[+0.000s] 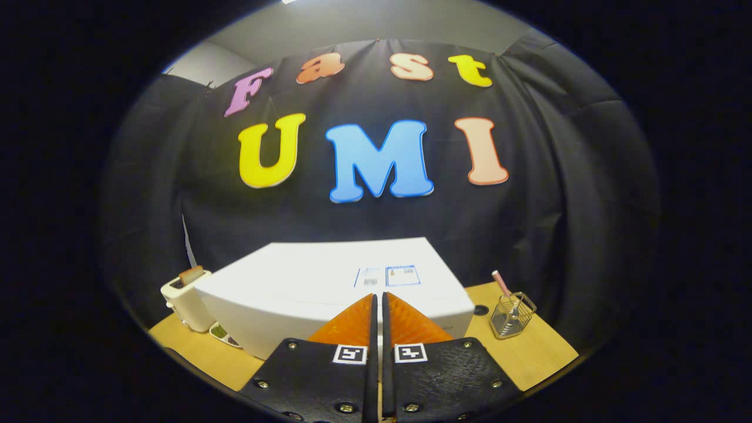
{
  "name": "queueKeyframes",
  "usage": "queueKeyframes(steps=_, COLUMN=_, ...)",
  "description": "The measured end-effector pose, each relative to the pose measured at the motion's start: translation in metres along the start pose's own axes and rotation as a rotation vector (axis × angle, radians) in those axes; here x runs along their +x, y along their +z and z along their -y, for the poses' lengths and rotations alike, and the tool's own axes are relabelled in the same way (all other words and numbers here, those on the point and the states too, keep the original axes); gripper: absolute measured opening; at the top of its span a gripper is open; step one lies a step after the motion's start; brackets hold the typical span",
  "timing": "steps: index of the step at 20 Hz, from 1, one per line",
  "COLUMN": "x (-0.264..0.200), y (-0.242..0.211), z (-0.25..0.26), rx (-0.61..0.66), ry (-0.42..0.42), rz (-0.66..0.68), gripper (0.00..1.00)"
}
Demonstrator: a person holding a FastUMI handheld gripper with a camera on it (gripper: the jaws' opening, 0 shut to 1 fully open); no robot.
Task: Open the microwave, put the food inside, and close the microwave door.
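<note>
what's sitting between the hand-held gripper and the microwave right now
Nothing visible. The hand-held gripper, fingers closed together with nothing held, sits above the white microwave, which lies just ahead. The toaster and wire basket flank it.

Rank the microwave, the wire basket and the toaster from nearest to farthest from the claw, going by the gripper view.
The claw is shut, holding nothing.
1. Microwave: just ahead of and below the fingertips.
2. Wire basket: off to the microwave's right, on the table.
3. Toaster: off to the microwave's left, about as far as the basket; too close to call.

Microwave (329, 276): smooth, matt white casing. Table (529, 346): pale wood. Basket (512, 315): shiny wire metal. Wall (558, 205): matt black cloth.
</note>
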State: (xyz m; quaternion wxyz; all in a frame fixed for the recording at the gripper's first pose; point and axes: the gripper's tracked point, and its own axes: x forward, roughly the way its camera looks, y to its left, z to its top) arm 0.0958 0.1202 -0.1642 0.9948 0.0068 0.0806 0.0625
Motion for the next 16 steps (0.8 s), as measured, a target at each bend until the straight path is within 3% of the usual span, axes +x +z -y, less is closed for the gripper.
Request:
queueKeyframes(steps=1, x=-0.013, y=0.023, z=-0.005, rx=0.017, ry=0.023, rz=0.041, gripper=0.1)
queueKeyframes(steps=4, x=-0.036, y=0.066, z=-0.007, rx=0.027, ry=0.066, rz=0.06, gripper=0.98)
queueKeyframes(steps=10, x=-0.058, y=0.118, z=0.005, rx=0.036, ry=0.041, rz=0.09, gripper=0.99)
queueKeyframes(steps=16, x=-0.056, y=0.126, z=0.002, rx=0.031, ry=0.046, rz=0.086, gripper=0.99)
